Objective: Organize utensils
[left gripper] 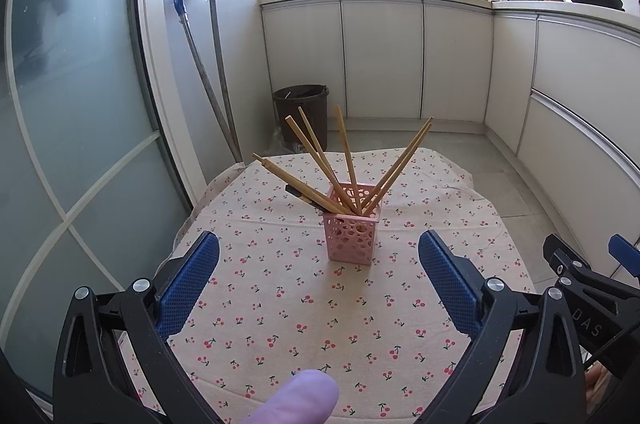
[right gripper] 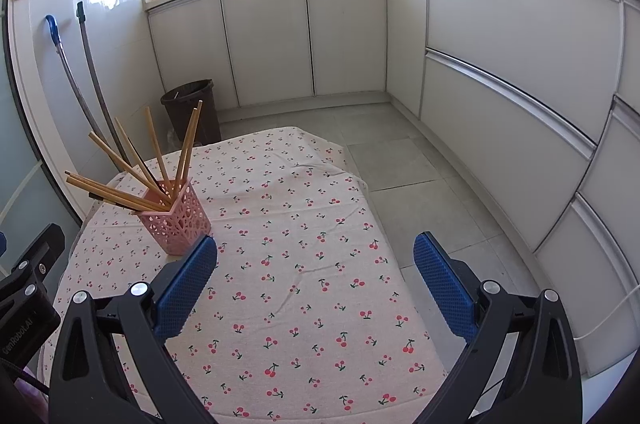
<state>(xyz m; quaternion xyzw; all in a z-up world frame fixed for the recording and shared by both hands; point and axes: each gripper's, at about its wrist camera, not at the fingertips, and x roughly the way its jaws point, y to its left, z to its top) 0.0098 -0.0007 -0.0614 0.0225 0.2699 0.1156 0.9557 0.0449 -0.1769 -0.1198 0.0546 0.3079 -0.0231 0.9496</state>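
A pink perforated holder (left gripper: 351,238) stands upright on the cherry-print tablecloth (left gripper: 304,304), with several wooden chopsticks (left gripper: 347,160) fanned out of its top. My left gripper (left gripper: 319,248) is open, empty, and sits just short of the holder, which shows between its blue pads. In the right wrist view the holder (right gripper: 176,222) stands at the left, touching or just behind my left blue pad (right gripper: 186,288), with its chopsticks (right gripper: 120,160) leaning left. My right gripper (right gripper: 315,250) is open over bare cloth (right gripper: 312,264), holding nothing.
A gloved fingertip (left gripper: 298,398) shows at the bottom edge. Beyond the table stand a dark bin (left gripper: 302,114), two mop handles (left gripper: 212,72) against the wall, and white cabinets (left gripper: 384,60). Tiled floor (right gripper: 420,176) lies to the right of the table.
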